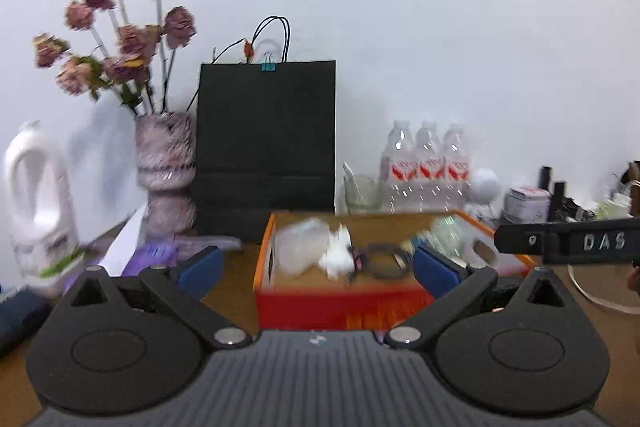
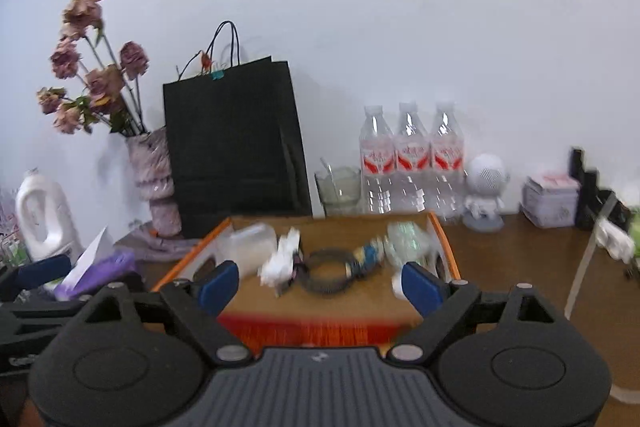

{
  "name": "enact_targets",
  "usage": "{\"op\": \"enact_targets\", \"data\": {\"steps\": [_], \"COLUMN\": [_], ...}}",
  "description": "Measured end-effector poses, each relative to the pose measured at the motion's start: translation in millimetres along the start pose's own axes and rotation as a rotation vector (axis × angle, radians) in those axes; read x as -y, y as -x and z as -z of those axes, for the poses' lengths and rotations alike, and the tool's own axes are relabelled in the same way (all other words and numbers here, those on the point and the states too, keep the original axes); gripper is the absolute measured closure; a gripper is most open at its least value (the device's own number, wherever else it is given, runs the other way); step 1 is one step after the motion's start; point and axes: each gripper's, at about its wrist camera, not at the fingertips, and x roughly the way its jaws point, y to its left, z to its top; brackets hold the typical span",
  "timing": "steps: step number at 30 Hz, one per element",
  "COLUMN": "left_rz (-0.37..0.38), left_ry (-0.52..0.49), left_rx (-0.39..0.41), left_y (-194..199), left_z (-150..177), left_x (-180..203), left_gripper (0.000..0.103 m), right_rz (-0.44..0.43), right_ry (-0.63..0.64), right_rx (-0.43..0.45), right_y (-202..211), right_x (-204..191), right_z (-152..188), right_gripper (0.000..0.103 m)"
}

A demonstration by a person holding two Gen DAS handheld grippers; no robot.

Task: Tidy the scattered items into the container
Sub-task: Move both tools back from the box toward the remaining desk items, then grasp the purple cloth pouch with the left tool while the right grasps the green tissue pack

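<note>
An orange-red box (image 1: pixel 340 303) with a wood-coloured floor sits on the brown table right ahead. Inside lie a clear plastic piece (image 1: pixel 300 247), a white crumpled thing (image 1: pixel 338 255), a black coil (image 1: pixel 380 261) and a greenish wrapped item (image 1: pixel 444 231). My left gripper (image 1: pixel 316 269) is open in front of the box's near wall, nothing between its blue pads. In the right wrist view the same box (image 2: pixel 312 329) holds the coil (image 2: pixel 328 271) and a blue-yellow item (image 2: pixel 366 255). My right gripper (image 2: pixel 320 285) is also open and empty. A purple pack (image 2: pixel 100 269) lies outside, left of the box.
Along the wall stand a white jug (image 1: pixel 36 203), a vase of dried flowers (image 1: pixel 166 163), a black paper bag (image 1: pixel 266 143), a glass (image 2: pixel 338 189), three water bottles (image 2: pixel 412 159), a white figurine (image 2: pixel 484 191) and a tin (image 2: pixel 550 201). A black bar lettered DAS (image 1: pixel 580 241) crosses the right edge.
</note>
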Motion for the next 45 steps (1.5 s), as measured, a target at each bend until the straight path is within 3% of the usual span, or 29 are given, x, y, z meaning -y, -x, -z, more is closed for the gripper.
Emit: {"op": "enact_targets", "data": {"steps": [6, 9, 11, 21, 24, 30, 32, 34, 38, 41, 43, 45], "left_rz": [0.010, 0.004, -0.015, -0.009, -0.018, 0.017, 0.048, 0.060, 0.002, 0.059, 0.067, 0.098], "left_ry": [-0.016, -0.043, -0.046, -0.040, -0.005, 0.030, 0.028, 0.024, -0.089, -0.138, -0.123, -0.077], "left_rx": [-0.054, -0.046, -0.049, -0.060, -0.109, -0.188, -0.236, -0.232, -0.253, -0.295, -0.343, -0.385], "left_y": [85.9, 110.4, 117.8, 142.9, 131.8, 91.8, 62.5, 31.8, -44.3, -84.2, -103.1, -115.6], "left_z": [57.8, 71.9, 74.1, 89.3, 92.7, 78.1, 62.1, 48.3, 31.1, 29.7, 34.9, 41.4], "left_x": [15.1, 18.7, 18.3, 6.4, -2.8, -29.7, -37.6, -43.1, -42.6, -39.2, -41.9, -49.8], "left_gripper": [0.000, 0.000, 0.000, 0.000, 0.000, 0.000, 0.000, 0.000, 0.000, 0.000, 0.003, 0.015], "right_rz": [-0.029, -0.013, -0.009, -0.049, -0.048, -0.138, -0.159, -0.180, -0.185, -0.178, -0.189, -0.211], "right_ry": [-0.095, -0.104, -0.094, -0.049, -0.004, 0.101, 0.156, 0.196, 0.305, 0.367, 0.348, 0.313], "right_rx": [-0.035, -0.136, -0.151, -0.101, -0.103, -0.117, -0.116, -0.114, -0.171, -0.197, -0.229, -0.252], "right_y": [80.8, 93.7, 100.8, 129.7, 124.4, 108.2, 93.8, 73.9, 20.1, -11.2, -27.5, -38.9], "right_x": [10.1, 7.3, 2.9, -18.0, -27.5, -43.2, -51.9, -57.6, -72.1, -79.8, -76.9, -70.5], "right_z": [77.5, 111.8, 127.7, 141.9, 142.2, 137.8, 125.2, 110.1, 92.6, 93.3, 93.8, 94.9], "right_gripper": [0.010, 0.010, 0.010, 0.012, 0.019, 0.020, 0.020, 0.020, 0.022, 0.028, 0.030, 0.030]}}
